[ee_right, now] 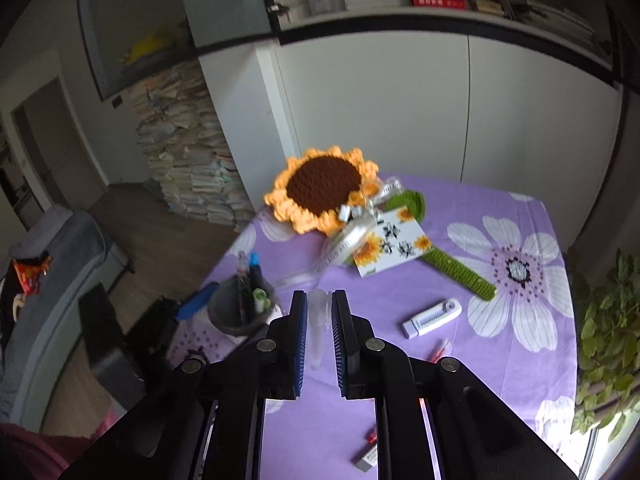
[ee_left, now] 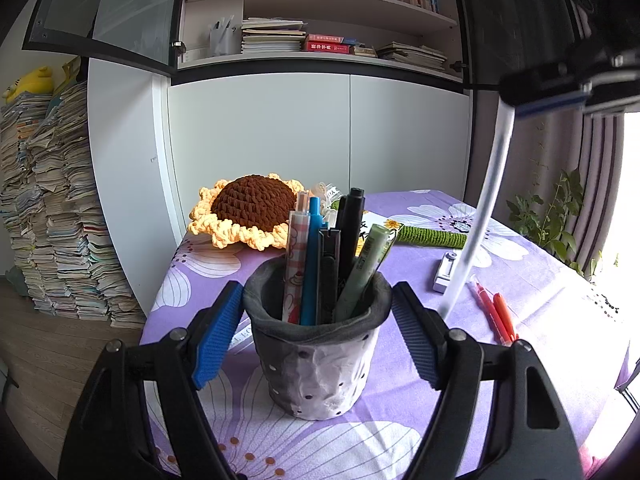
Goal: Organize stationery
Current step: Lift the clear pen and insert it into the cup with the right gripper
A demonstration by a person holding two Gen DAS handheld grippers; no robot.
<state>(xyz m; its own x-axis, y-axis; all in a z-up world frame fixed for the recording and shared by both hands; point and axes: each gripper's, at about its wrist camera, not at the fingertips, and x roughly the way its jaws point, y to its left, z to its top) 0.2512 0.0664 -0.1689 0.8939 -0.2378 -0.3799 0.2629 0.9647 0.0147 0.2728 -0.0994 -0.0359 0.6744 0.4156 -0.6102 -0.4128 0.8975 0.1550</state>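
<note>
A grey pen holder (ee_left: 320,344) stands on the purple flowered tablecloth (ee_left: 540,280), holding several pens (ee_left: 310,264). My left gripper (ee_left: 318,332) is open, its blue pads on either side of the holder without clearly pressing it. My right gripper (ee_right: 319,320) is shut on a translucent white pen (ee_right: 317,332), held in the air above the table; the pen (ee_left: 480,208) hangs to the right of the holder in the left wrist view. The holder (ee_right: 240,312) sits left of the right gripper. Two orange-red pens (ee_left: 496,312) and a white correction tape (ee_left: 444,272) lie on the cloth.
A crocheted sunflower (ee_left: 248,210) with a green stem (ee_left: 432,236) and a card (ee_right: 390,248) lie at the back of the table. An eraser (ee_right: 366,458) lies near the front. Cabinets stand behind, a paper stack (ee_left: 52,220) at left, a plant (ee_right: 608,336) at right.
</note>
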